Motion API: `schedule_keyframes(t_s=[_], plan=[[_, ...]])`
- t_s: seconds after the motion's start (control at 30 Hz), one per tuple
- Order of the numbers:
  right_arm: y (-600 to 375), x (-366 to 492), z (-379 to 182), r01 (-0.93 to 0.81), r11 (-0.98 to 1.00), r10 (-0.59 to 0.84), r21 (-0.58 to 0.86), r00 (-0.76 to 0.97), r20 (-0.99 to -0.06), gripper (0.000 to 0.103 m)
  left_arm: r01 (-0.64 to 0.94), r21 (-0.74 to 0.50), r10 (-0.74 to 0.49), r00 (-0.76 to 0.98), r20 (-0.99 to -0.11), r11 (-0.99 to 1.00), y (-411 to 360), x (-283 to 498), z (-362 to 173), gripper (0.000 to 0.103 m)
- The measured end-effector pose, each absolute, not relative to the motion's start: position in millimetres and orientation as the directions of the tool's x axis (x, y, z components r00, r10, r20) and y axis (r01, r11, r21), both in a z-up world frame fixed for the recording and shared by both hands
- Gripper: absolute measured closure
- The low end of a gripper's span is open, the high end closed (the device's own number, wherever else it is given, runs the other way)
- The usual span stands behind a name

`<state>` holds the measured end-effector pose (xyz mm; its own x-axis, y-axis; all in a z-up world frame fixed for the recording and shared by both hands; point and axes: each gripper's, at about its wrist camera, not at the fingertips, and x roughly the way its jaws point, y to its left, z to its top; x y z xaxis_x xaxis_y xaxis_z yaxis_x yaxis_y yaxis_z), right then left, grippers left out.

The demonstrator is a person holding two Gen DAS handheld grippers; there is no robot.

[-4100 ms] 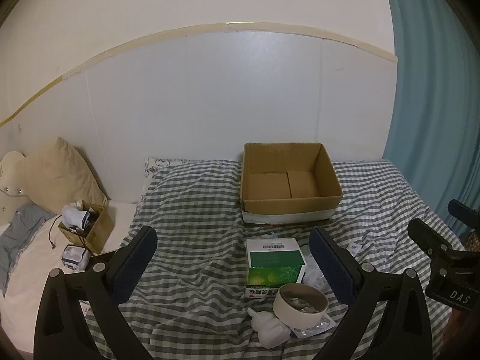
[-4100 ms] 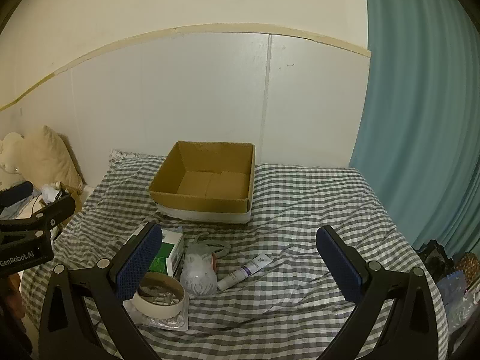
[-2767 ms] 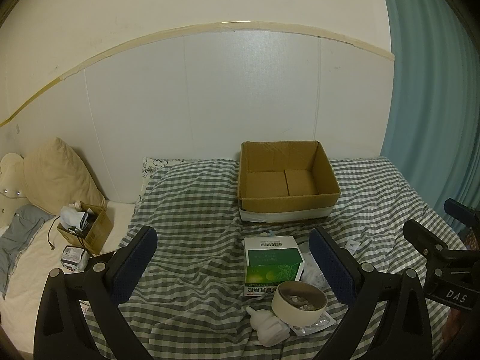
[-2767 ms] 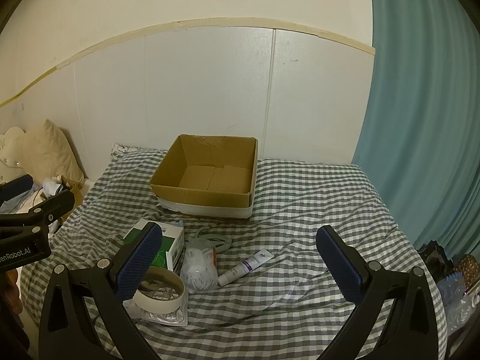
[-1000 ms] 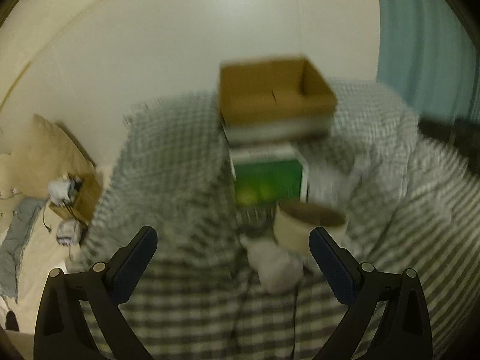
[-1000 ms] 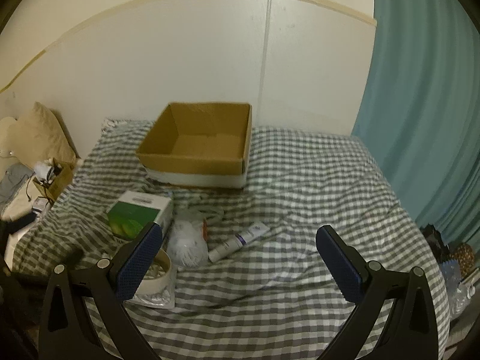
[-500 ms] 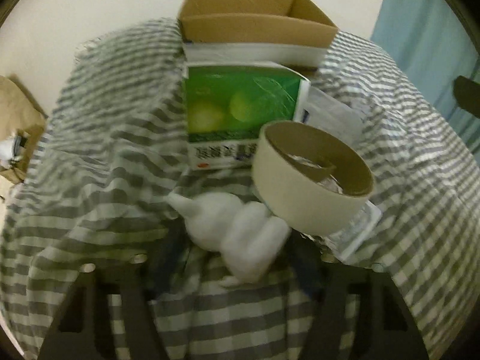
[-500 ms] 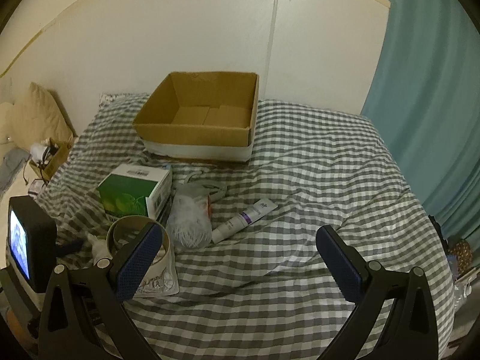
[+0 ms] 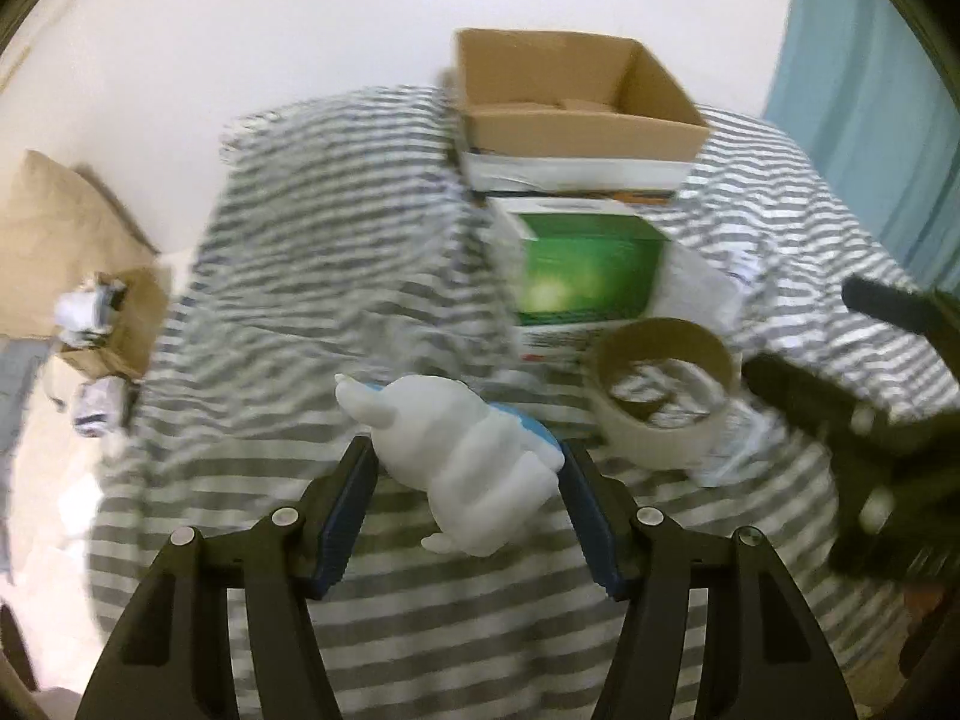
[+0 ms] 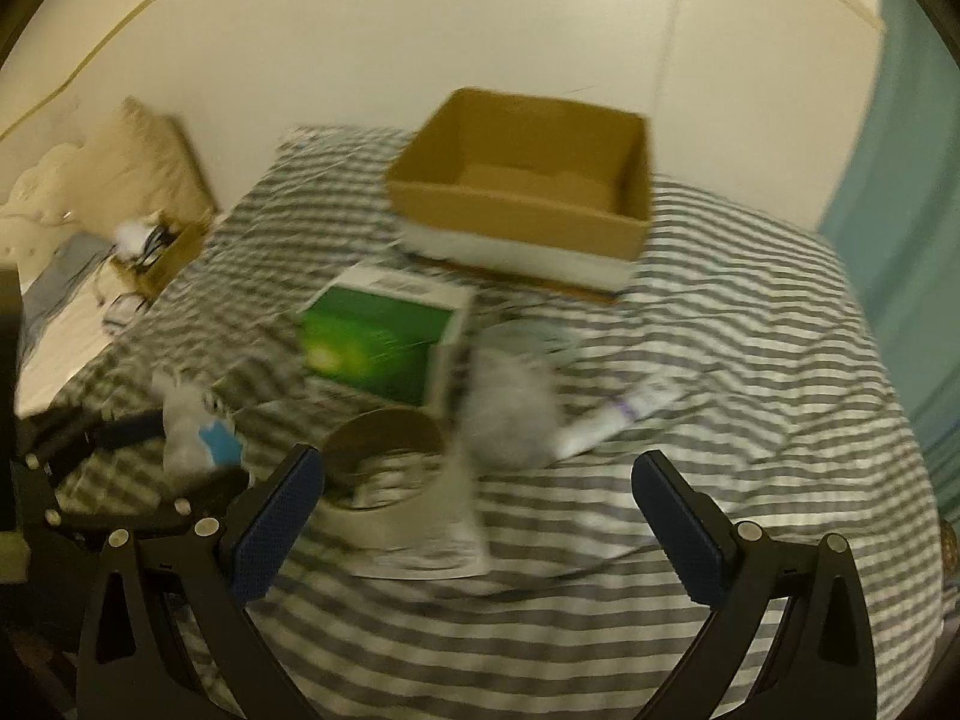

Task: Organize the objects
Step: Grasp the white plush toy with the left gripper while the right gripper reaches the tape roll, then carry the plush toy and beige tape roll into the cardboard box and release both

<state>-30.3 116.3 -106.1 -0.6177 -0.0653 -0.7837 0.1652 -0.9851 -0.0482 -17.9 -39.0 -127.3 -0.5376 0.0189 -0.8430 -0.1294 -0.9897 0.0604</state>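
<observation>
My left gripper (image 9: pixel 468 480) is shut on a white plush toy (image 9: pixel 468 468) and holds it just above the checked bed. The same toy (image 10: pixel 183 420) shows in the right wrist view at the left. An open cardboard box (image 9: pixel 570 102) stands at the far end of the bed. A green box (image 9: pixel 585 276) lies in front of it. A tape roll (image 9: pixel 663 396) lies on a plastic packet. My right gripper (image 10: pixel 480 480) is open and empty over the tape roll (image 10: pixel 384 468), with a grey bag (image 10: pixel 510 408) and a white tube (image 10: pixel 618 414) beyond it.
A beige pillow (image 9: pixel 54 222) and a small carton of clutter (image 9: pixel 105 312) lie left of the bed. A teal curtain (image 10: pixel 906 192) hangs at the right. The white wall stands behind the cardboard box.
My left gripper dropped to the bed, closed on the white plush toy and lifted it a little. My right gripper moved down and left toward the tape roll.
</observation>
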Motion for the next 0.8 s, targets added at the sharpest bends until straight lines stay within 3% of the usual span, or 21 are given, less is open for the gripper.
schedule_keyframes(t_s=[0.37, 0.47, 0.8], plan=[[67.9, -47.3, -166.6, 0.232, -0.964, -0.002, -0.133, -0.505, -0.863, 0.001, -0.067, 0.025, 0.014, -0.529, -0.849, -0.997, -76.1, -24.6, -132.7, 0.040], [71.1, -52.8, -171.6, 0.237, -0.965, -0.014, -0.112, -0.475, -0.880, 0.025, -0.066, 0.023, 0.015, -0.526, -0.851, -0.998, -77.9, -24.5, -134.3, 0.040], [56.2, -39.2, -139.8, 0.300, -0.944, -0.045, -0.136, -0.526, -0.849, 0.028, -0.088, 0.029, 0.027, -0.577, -0.816, -0.996, -66.5, -17.3, -106.6, 0.040]])
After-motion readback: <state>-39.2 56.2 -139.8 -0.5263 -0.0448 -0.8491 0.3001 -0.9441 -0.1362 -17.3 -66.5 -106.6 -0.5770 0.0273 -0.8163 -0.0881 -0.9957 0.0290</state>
